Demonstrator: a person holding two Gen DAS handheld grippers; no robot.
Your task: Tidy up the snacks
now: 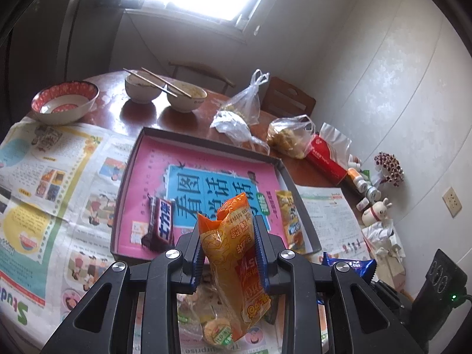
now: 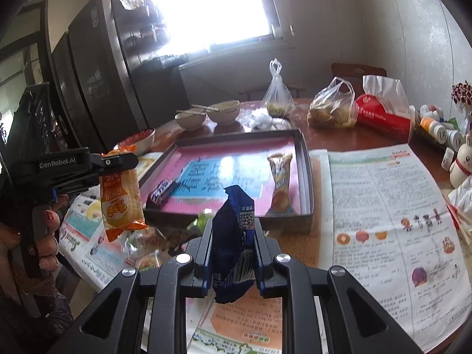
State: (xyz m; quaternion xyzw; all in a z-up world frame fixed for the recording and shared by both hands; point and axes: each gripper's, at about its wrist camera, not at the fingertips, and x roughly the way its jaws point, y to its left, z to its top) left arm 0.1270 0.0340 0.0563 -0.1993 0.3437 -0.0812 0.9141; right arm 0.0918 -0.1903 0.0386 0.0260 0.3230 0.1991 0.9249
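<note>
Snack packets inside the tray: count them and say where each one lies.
2. A dark chocolate bar lies at the tray's near-left corner; a yellow packet lies along its right wall. The held packets may hide more.

left gripper (image 1: 230, 244) black linkage arms, silver pivot screws behind claw, blue ribbed pads, right gripper (image 2: 233, 253) identical, white "GenRobot.AI" lettering on left body side

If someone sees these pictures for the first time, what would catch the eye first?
Probably the two snacks held up in front: the left gripper is shut on an orange packet, the right gripper on a blue packet. Behind them a shallow tray with a pink floor already holds a dark chocolate bar and a yellow packet.
</note>
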